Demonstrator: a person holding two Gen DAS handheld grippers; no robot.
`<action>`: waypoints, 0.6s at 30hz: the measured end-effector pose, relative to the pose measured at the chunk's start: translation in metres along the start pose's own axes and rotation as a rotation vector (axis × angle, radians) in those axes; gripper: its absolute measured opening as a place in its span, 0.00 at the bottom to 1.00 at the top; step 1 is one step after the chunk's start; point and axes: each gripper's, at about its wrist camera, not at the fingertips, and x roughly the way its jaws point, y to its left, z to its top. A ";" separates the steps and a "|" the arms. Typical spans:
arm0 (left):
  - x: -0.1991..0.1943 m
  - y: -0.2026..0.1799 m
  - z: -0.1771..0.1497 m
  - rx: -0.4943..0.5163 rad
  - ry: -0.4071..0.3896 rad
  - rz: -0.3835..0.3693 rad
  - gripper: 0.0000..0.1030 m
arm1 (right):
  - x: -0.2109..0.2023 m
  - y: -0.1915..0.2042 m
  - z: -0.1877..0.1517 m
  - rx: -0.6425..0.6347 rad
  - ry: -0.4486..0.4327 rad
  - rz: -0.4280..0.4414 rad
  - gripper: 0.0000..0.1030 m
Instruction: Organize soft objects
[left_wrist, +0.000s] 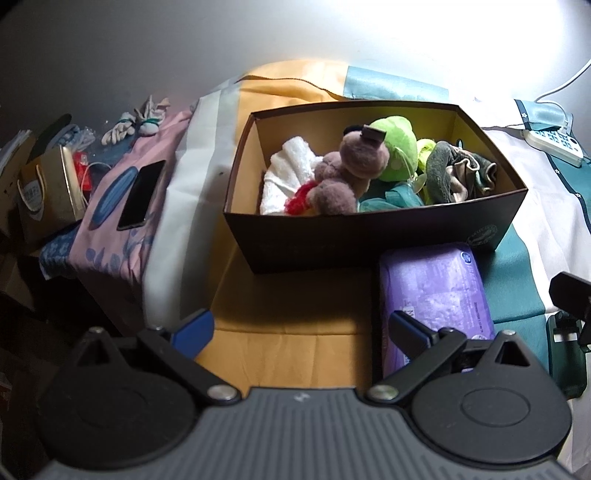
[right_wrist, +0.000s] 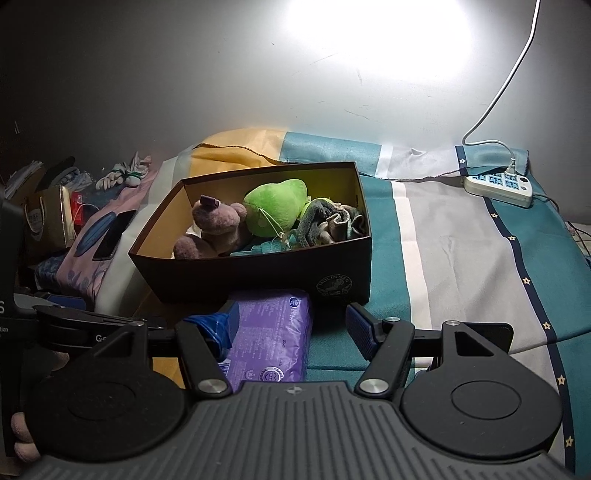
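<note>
progress: I judge mostly done — plush toys (left_wrist: 354, 162) and cloths already in box (left_wrist: 369, 229) | left: purple soft pack (left_wrist: 436, 288) lies on bed, touching box front | left tool (left_wrist: 299, 328), right tool (right_wrist: 291, 325) — both spread wide, empty

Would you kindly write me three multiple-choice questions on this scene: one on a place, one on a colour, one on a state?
1. Where does the purple pack lie?
A. inside the box
B. on the bed just in front of the box
C. on the phone

2. What colour is the round plush toy at the back of the box?
A. green
B. red
C. black

3. How is the left gripper?
A. shut on a towel
B. shut on the pack
C. open, holding nothing

Answers: 1 B, it rests against the box's front wall, outside it. 2 A, its body is bright green. 3 C, its blue fingers stand wide apart over bare sheet.
</note>
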 end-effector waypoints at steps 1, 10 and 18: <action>0.001 0.002 0.000 0.003 0.001 -0.002 0.97 | 0.001 0.002 0.000 0.004 -0.001 -0.006 0.48; 0.011 0.021 0.000 0.018 0.011 -0.006 0.97 | 0.004 0.021 -0.004 0.044 -0.012 -0.050 0.48; 0.012 0.017 0.000 0.058 0.016 -0.053 0.97 | 0.001 0.029 -0.010 0.058 -0.011 -0.090 0.48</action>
